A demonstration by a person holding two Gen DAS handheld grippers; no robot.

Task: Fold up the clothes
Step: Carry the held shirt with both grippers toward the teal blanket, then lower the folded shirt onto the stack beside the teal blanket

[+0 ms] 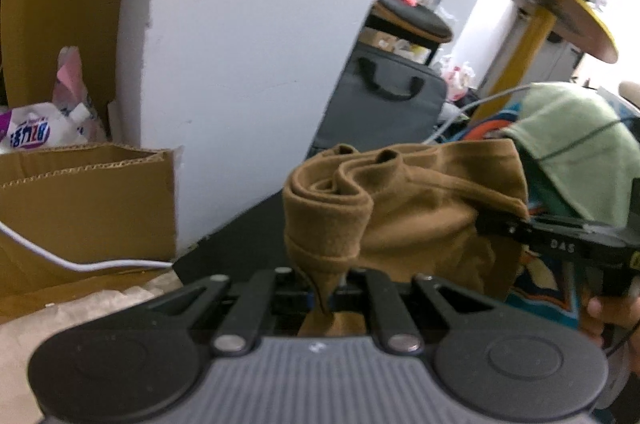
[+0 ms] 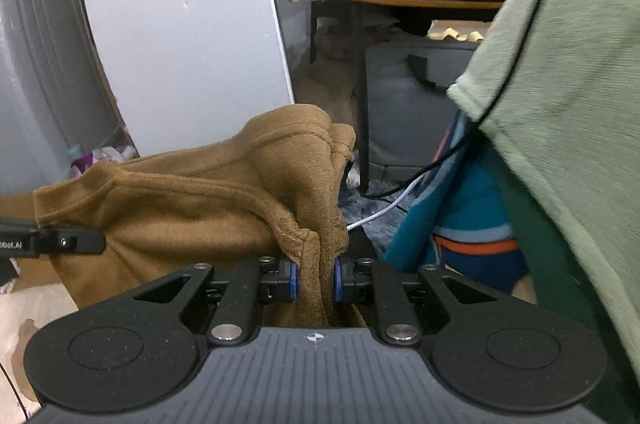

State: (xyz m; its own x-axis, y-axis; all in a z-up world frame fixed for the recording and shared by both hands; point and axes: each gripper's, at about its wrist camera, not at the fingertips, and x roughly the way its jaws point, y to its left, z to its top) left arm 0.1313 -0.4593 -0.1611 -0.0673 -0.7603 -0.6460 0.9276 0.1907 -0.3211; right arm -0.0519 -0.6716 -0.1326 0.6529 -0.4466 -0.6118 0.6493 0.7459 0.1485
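The brown garment hangs bunched in the air between the two tools, and everything else sits around it. The left hand-held gripper is pinched nearly closed on a thin fold at the garment's lower edge, the cloth running down between its fingers. The right hand-held gripper clamps a thicker hemmed edge of the same garment between its blue-tipped pads, the jaws standing a little apart around the bundle. In the left wrist view the right tool reaches in from the right of the garment and touches its side; in the right wrist view the left tool does the same from the left. To the right of the garment lies a pale green cloth over a teal and orange patterned fabric. Behind the garment stands a grey bag with a black handle, and to its left an open cardboard box with a white cable across it.
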